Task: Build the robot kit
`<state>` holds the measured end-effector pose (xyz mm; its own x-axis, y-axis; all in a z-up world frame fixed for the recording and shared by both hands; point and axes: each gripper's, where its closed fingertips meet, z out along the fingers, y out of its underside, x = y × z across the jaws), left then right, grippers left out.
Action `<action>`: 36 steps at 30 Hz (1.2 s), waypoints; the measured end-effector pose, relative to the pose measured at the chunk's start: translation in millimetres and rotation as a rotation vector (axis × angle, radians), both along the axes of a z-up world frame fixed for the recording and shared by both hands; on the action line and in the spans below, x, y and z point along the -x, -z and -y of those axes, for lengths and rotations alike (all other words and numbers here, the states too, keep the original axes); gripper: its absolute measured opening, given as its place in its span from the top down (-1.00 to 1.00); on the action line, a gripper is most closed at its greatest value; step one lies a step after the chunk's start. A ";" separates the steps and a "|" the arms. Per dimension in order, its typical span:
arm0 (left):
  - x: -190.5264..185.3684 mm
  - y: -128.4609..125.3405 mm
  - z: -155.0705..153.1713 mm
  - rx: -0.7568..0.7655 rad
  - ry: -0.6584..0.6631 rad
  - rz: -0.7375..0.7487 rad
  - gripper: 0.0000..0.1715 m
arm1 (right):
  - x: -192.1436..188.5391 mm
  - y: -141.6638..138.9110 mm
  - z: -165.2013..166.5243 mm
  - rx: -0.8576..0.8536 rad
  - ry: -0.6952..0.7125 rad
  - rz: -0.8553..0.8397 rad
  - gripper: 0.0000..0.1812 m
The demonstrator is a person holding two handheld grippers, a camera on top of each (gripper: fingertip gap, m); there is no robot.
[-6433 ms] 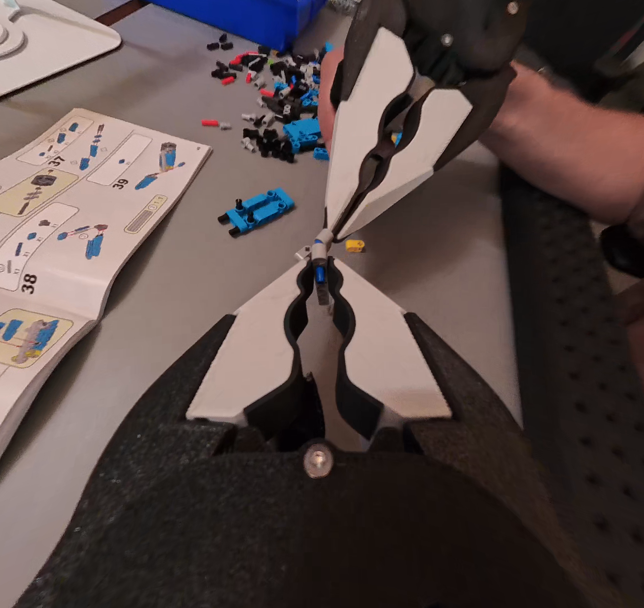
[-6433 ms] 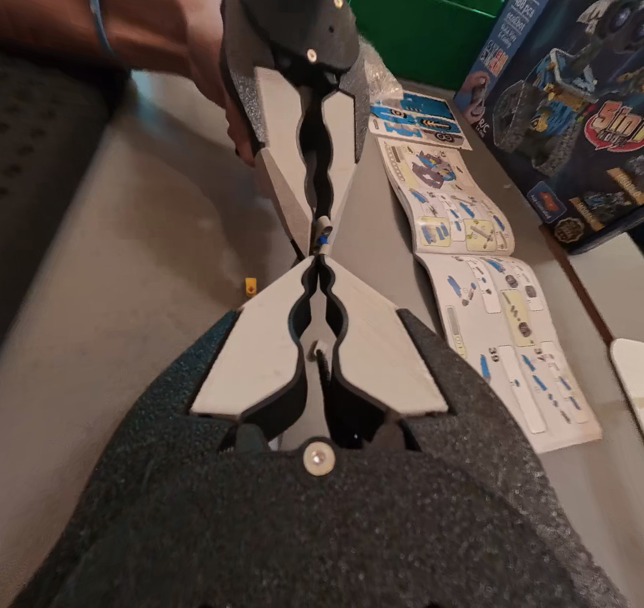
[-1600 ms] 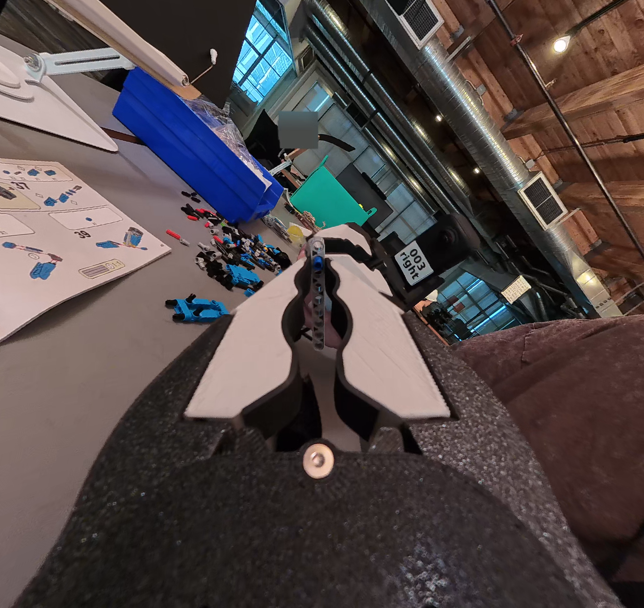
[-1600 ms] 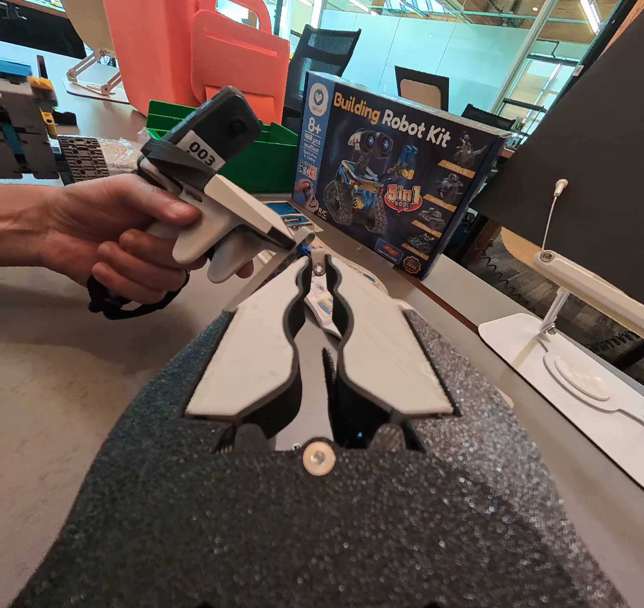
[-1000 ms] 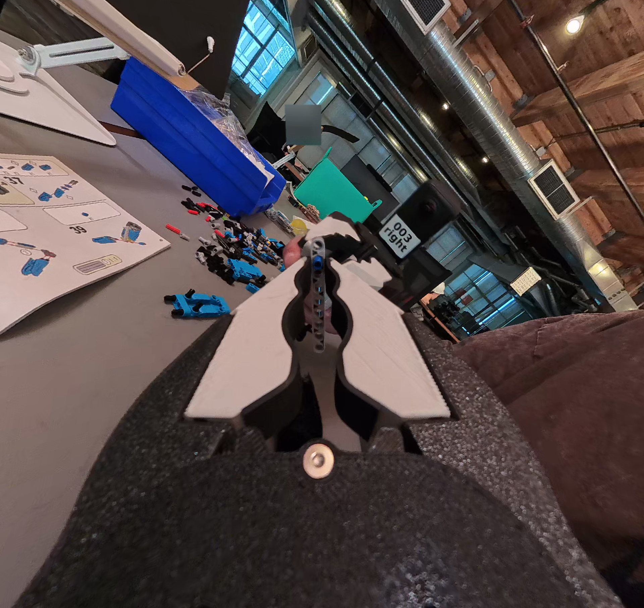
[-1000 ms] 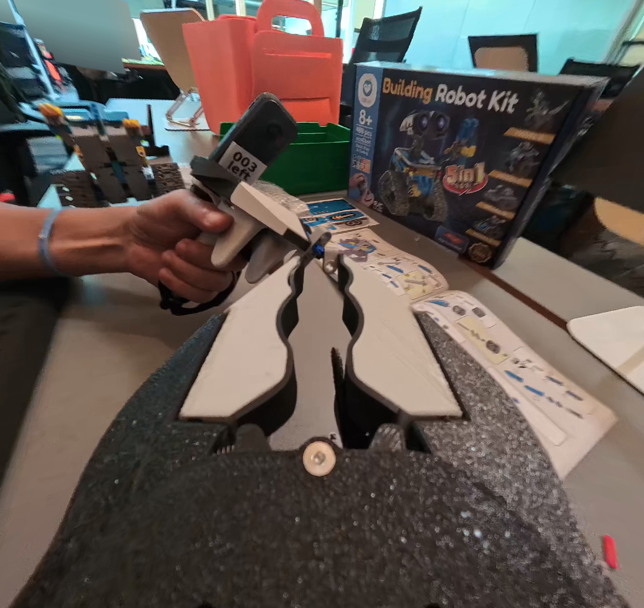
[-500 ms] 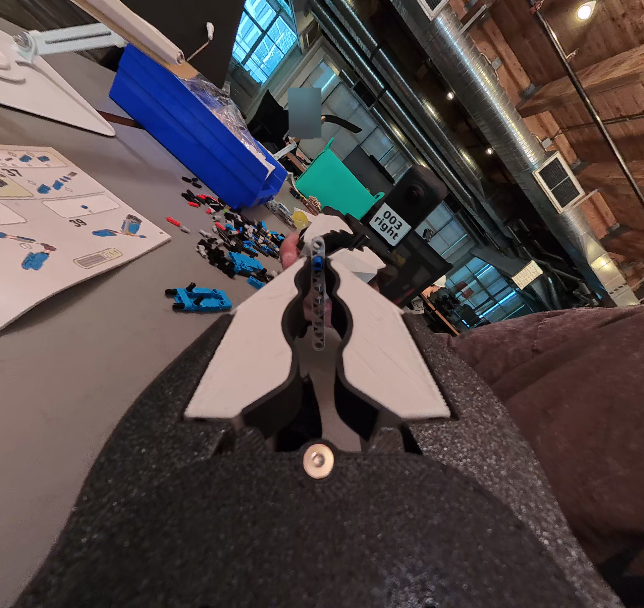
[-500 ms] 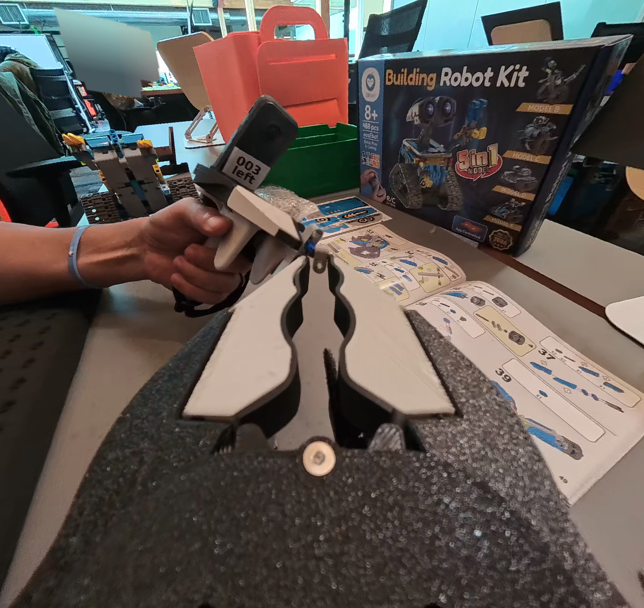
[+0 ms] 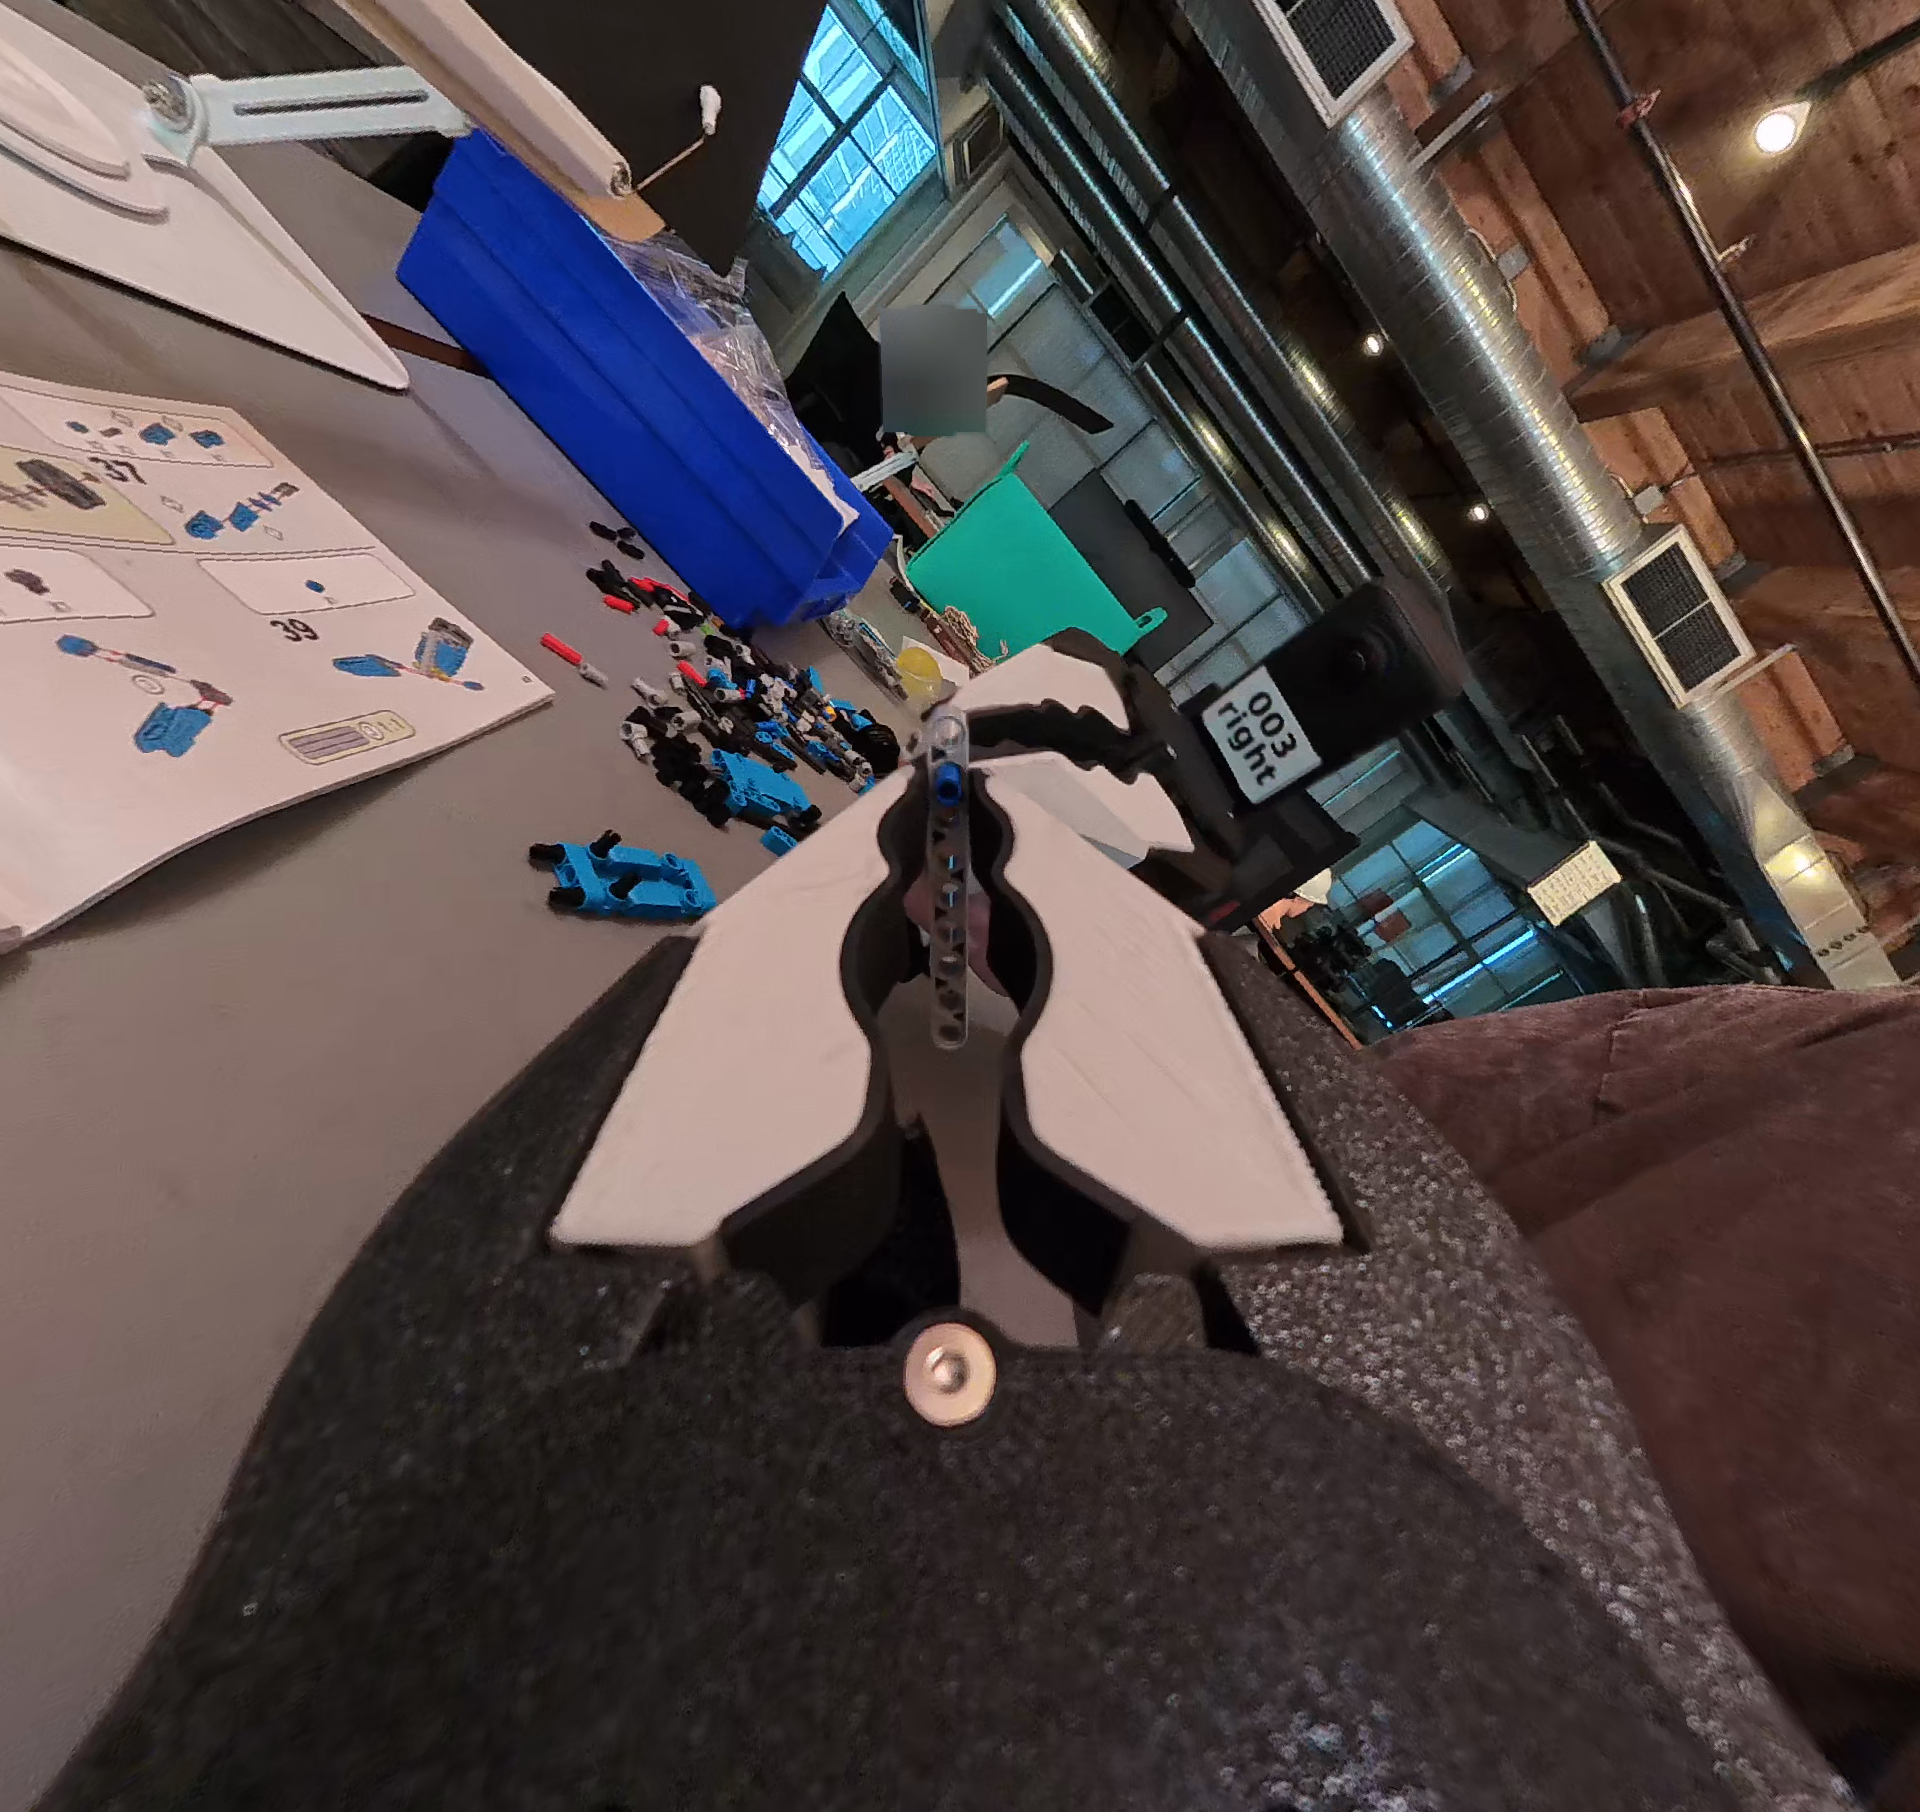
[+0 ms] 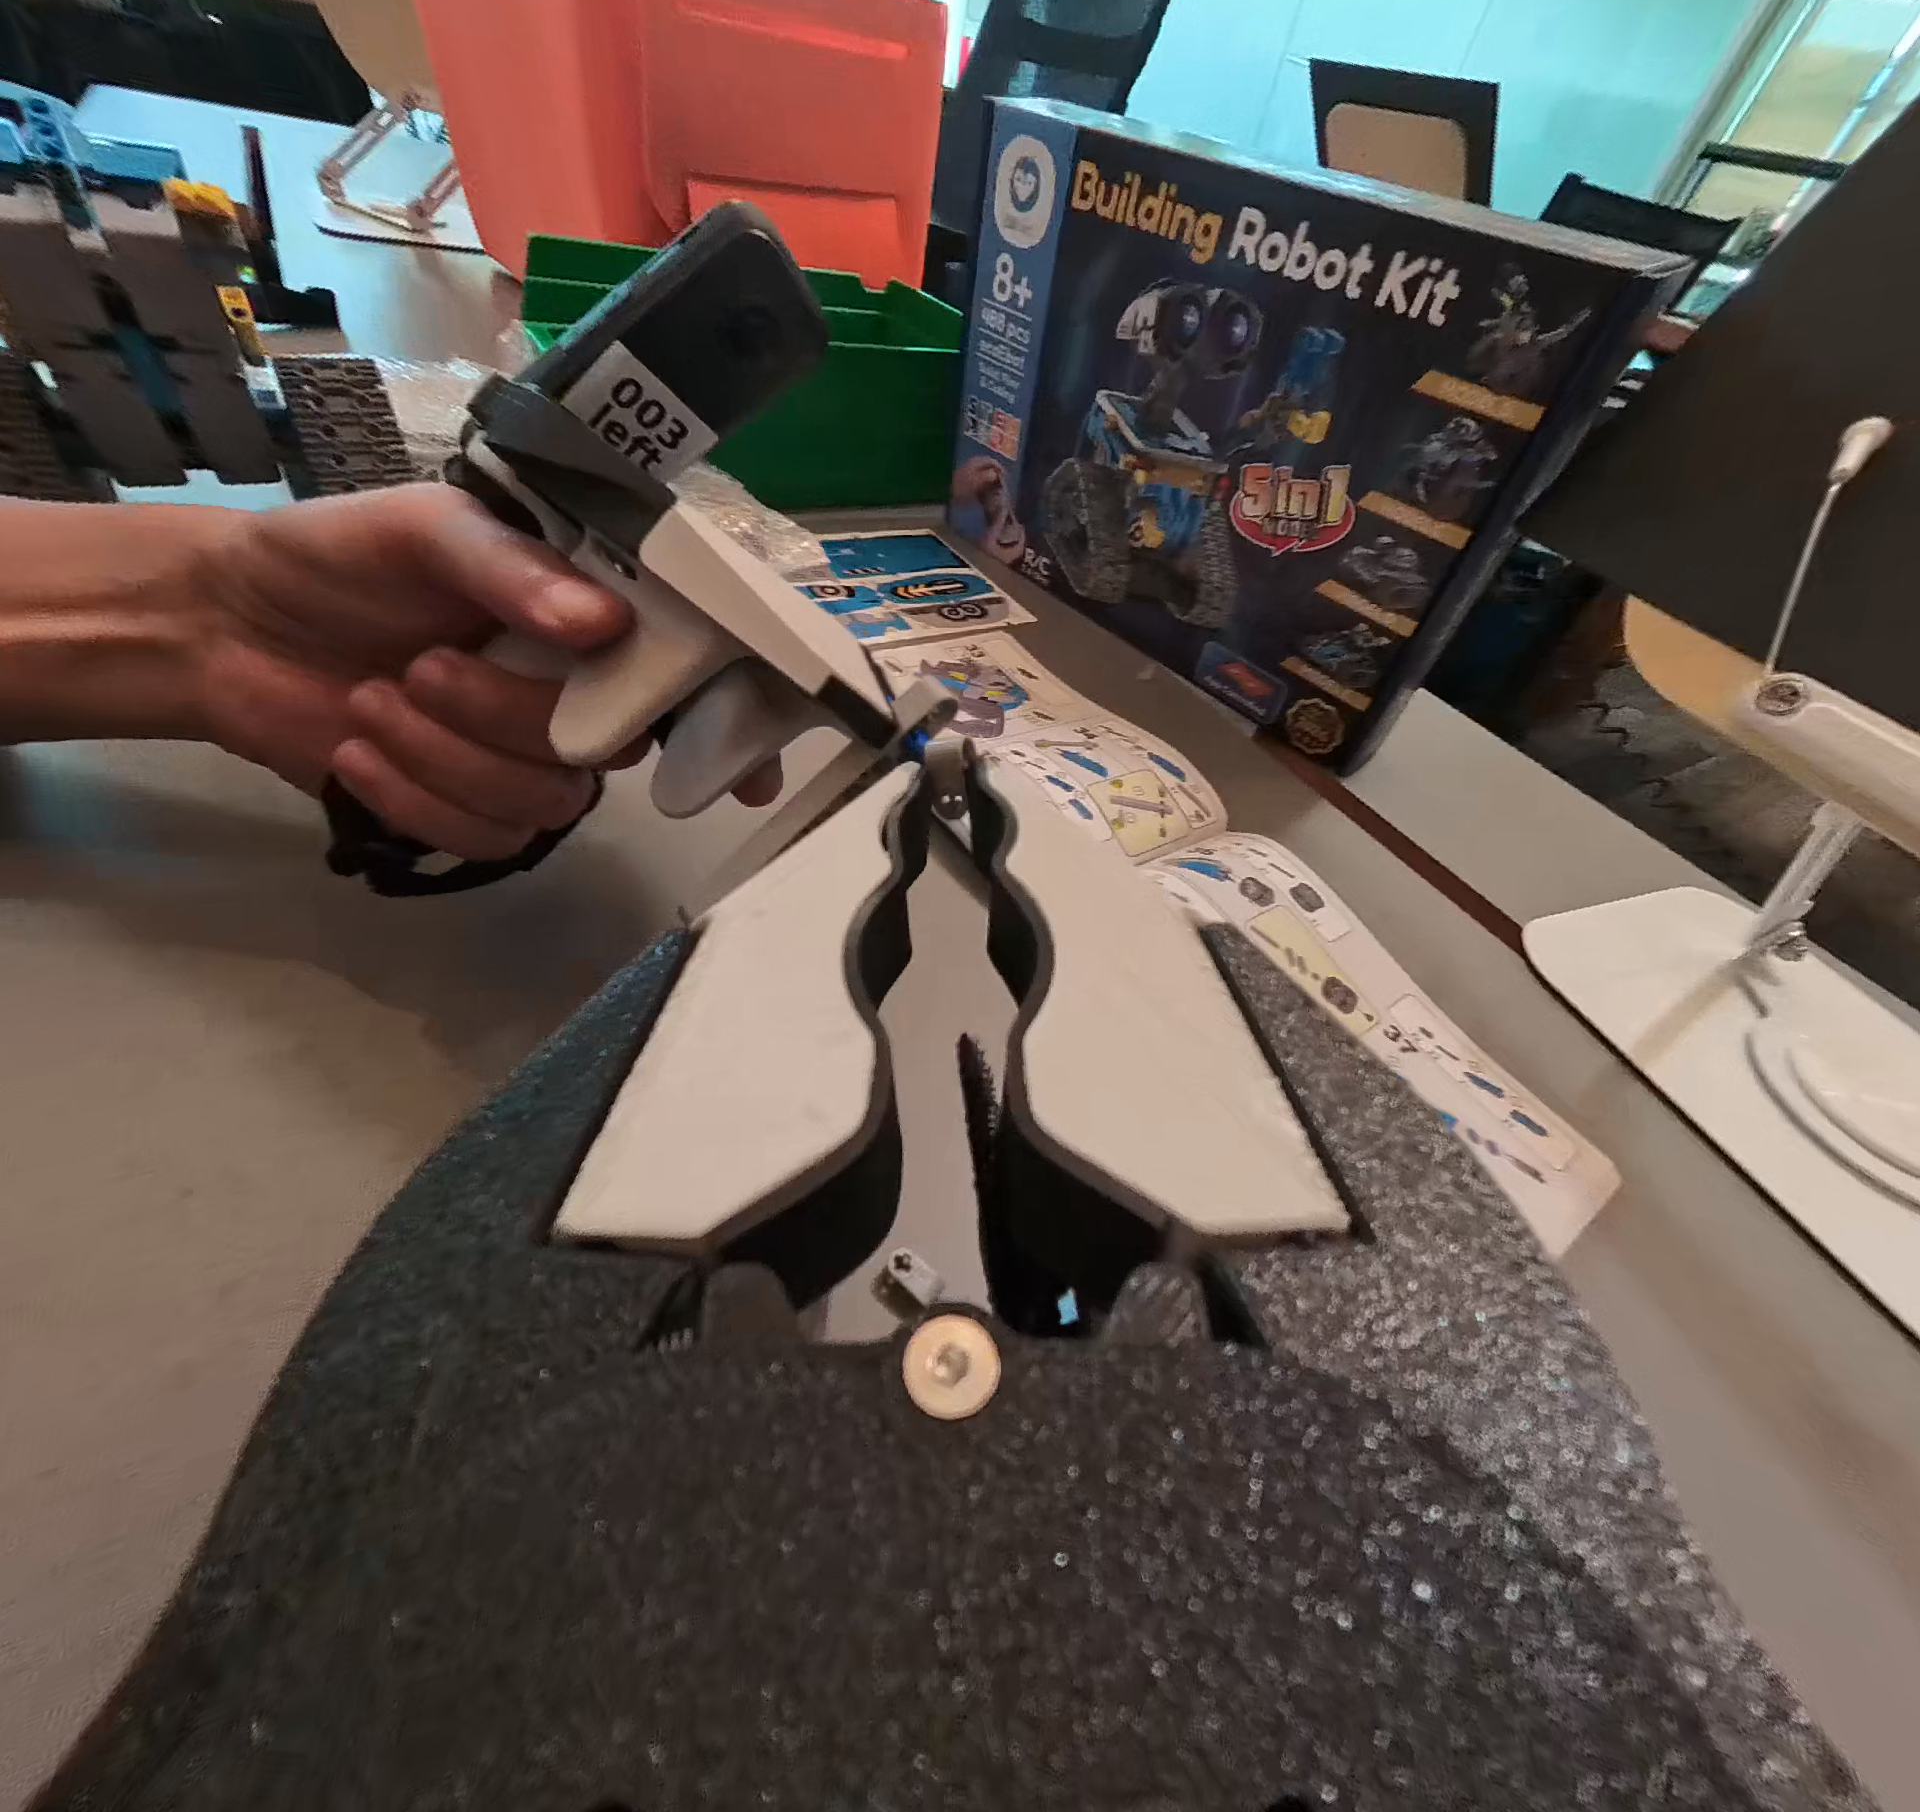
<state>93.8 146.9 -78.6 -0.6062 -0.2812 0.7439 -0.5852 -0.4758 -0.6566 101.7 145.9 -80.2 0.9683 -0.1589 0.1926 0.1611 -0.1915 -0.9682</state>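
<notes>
My left gripper (image 9: pixel 943 788) is shut on a thin grey perforated beam (image 9: pixel 948 915). The beam stands between the fingers and carries a blue pin (image 9: pixel 943 777) near its top end. My right gripper (image 10: pixel 941 773) is shut on a small grey connector piece (image 10: pixel 948 802). It holds the piece right against the beam's tip (image 10: pixel 927 708) and the blue pin (image 10: pixel 914 744). In the left wrist view the right gripper (image 9: pixel 1055 723) meets the beam's top from behind. In the right wrist view a hand holds the left gripper (image 10: pixel 675 578) above the table.
A pile of small black, blue and red parts (image 9: pixel 748 718) and a blue plate piece (image 9: pixel 623 874) lie on the grey table (image 9: pixel 260 1035). An open instruction booklet (image 9: pixel 208 661) also shows in the right wrist view (image 10: pixel 1278 941). There are also a blue bin (image 9: pixel 644 453), a kit box (image 10: pixel 1278 432), a green bin (image 10: pixel 852 391) and a white stand base (image 10: pixel 1714 1035). My left and right fingertips are right by each other.
Both grippers have risen from low over the table and now tilt upward. The right gripper has closed in on the beam's top end; the left still grips the beam.
</notes>
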 end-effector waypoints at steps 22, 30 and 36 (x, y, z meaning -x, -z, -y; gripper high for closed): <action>6.8 -36.8 2.4 0.563 0.066 -0.085 0.93 | 10.4 -36.6 2.1 -0.167 0.209 0.385 0.95; 7.8 -30.9 2.1 0.356 0.055 -0.014 0.93 | 11.3 -31.7 0.5 -0.136 0.112 0.335 0.94; 7.7 -23.6 -1.3 0.255 0.082 -0.011 0.93 | 11.6 -20.3 11.3 -0.124 -0.131 -0.119 0.67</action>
<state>86.1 148.2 -55.0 -0.6110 -0.0347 0.7909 -0.6346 -0.5758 -0.5155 90.1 134.6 -59.9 0.9970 -0.0454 0.0625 0.0600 -0.0548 -0.9967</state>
